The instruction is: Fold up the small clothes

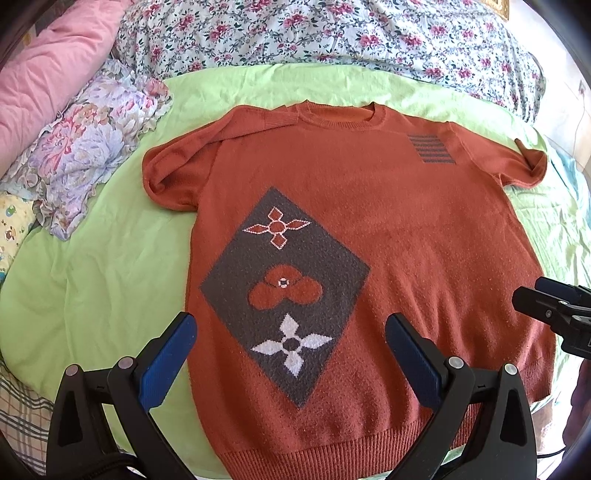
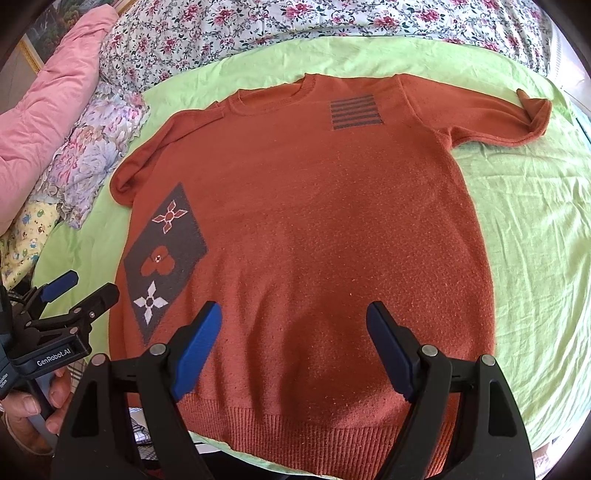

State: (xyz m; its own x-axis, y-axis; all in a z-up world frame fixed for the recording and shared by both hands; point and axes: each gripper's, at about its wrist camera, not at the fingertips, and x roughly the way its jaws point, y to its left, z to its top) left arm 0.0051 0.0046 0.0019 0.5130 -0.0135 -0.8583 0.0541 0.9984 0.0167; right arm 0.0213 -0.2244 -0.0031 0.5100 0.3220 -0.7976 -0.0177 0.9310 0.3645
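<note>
Left claw (image 1: 290, 332): blue-padded fingers spread wide, nothing held; hangs over the lower left part of the rust-orange short-sleeved knit sweater (image 1: 406, 236), above the hem end of its dark grey diamond patch (image 1: 284, 295); whether the pads touch the knit, cannot tell.

Right claw (image 2: 293, 321): likewise wide open and empty; poised over the sweater's lower middle, just above the ribbed hem band (image 2: 314, 439); seen from the left wrist it enters at the right edge, near the sweater's side.

A hand (image 2: 29, 410) grips the left tool's handle at the bottom left of the right wrist view.

Sweater: front up, spread flat and unfolded on the light green bed sheet (image 1: 110, 280); neckline far from the claws, hem nearest; both sleeves out to the sides, the cuff of the right one (image 2: 535, 114) curled up; diamond patch carries three flower motifs, on the left half; a block of dark grey stripes (image 2: 354, 112) sits on the chest near the right shoulder.

Beyond: white quilt with pink flower print (image 1: 332, 33) bunched along the far edge of the sheet; pink padded cover (image 1: 51, 70) at far left; pastel floral ruffled pillow (image 1: 88, 147) beside the left sleeve, apart from it.
</note>
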